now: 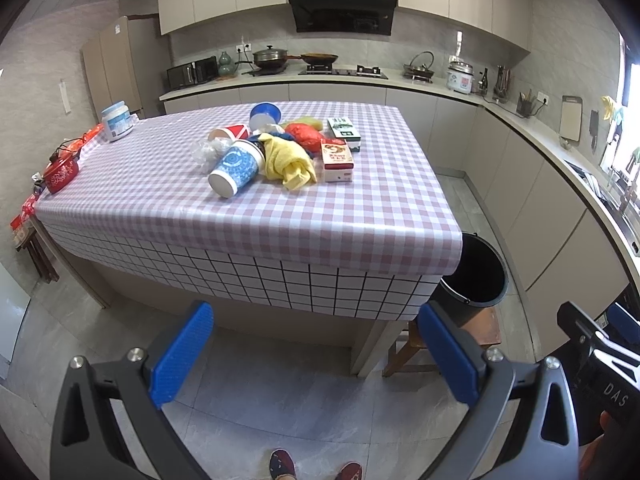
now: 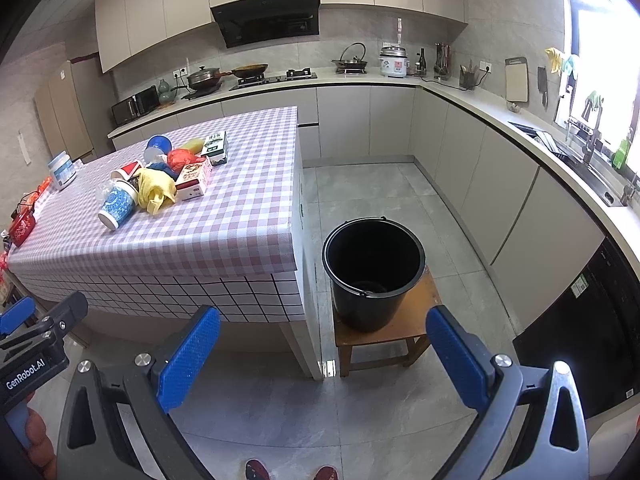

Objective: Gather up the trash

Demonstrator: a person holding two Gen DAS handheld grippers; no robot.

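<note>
Two grippers, the left gripper (image 1: 314,354) and the right gripper (image 2: 322,360), hang spread wide and empty, short of the tabletop (image 1: 248,216), a stance that suits a start with nothing collected; the trash lies heaped well back from the near edge; a blue-patterned paper cup (image 1: 234,170) on its side, a crumpled yellow cloth (image 1: 290,160), a red-and-white carton (image 1: 337,155), a red bag (image 1: 306,135); the black bucket (image 2: 374,270) stands open on a wooden stool (image 2: 416,322) just beside the tabletop's corner, probably so that each piece can be dropped in after a short carry.
</note>
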